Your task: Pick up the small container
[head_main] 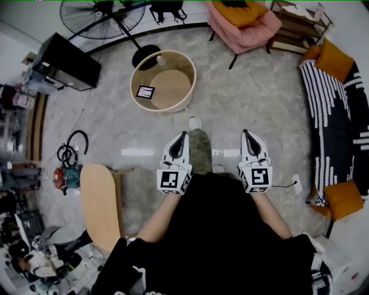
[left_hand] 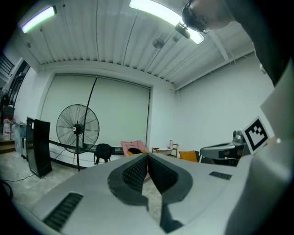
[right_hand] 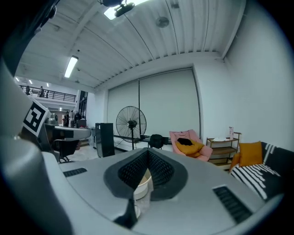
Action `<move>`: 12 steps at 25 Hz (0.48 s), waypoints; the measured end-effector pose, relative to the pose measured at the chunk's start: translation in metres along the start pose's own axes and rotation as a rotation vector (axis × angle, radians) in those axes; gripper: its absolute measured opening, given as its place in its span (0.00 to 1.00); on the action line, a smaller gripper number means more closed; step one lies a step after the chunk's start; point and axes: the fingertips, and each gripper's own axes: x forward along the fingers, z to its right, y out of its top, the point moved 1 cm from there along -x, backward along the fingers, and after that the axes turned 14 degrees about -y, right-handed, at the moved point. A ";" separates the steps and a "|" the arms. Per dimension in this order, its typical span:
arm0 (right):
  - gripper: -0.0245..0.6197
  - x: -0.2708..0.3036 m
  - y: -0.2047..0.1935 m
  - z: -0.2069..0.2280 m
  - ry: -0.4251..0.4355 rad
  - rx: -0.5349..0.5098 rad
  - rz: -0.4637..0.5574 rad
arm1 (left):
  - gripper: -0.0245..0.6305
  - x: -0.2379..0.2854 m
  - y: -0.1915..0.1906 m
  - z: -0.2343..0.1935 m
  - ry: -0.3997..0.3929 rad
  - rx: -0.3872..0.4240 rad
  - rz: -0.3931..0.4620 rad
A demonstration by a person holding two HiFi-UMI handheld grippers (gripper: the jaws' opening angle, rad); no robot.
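Item: left gripper (head_main: 184, 135) (left_hand: 147, 156). White body, marker cube at the wrist end, held low in front of the person over the marble floor (head_main: 259, 98). Jaws clenched tip to tip, nothing between them

Item: right gripper (head_main: 245, 133) (right_hand: 147, 150). Same build, level with the left one and apart from it. Jaws clenched, tips meeting, empty; a cream round form on the floor beyond shows through the gap below the tips

Item: small container (head_main: 160, 59). Pale, at the far edge of the round table (head_main: 164, 109), well ahead of both grippers and touched by neither

Item: round table. Cream raised rim, wooden top; a black-and-white marker card (head_main: 145, 91) lies on its left part

Item: floor fan (head_main: 104, 17) (left_hand: 77, 130) (right_hand: 131, 122). Black, on a stand, just behind the round table

Item: pink armchair (head_main: 242, 26) (right_hand: 189, 143) with an orange cushion, far right of the fan

Item: black cabinet (head_main: 66, 60), far left

Item: striped sofa (head_main: 334, 115), along the right edge
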 end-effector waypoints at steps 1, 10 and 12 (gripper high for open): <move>0.06 0.002 0.000 0.001 -0.007 -0.009 -0.001 | 0.07 0.005 0.000 -0.002 -0.010 -0.001 0.002; 0.06 0.083 -0.003 0.038 -0.045 -0.059 -0.046 | 0.07 0.115 -0.011 -0.049 -0.098 -0.038 -0.012; 0.06 0.117 0.003 0.040 -0.036 -0.058 -0.049 | 0.07 0.137 -0.009 -0.069 -0.093 -0.039 -0.013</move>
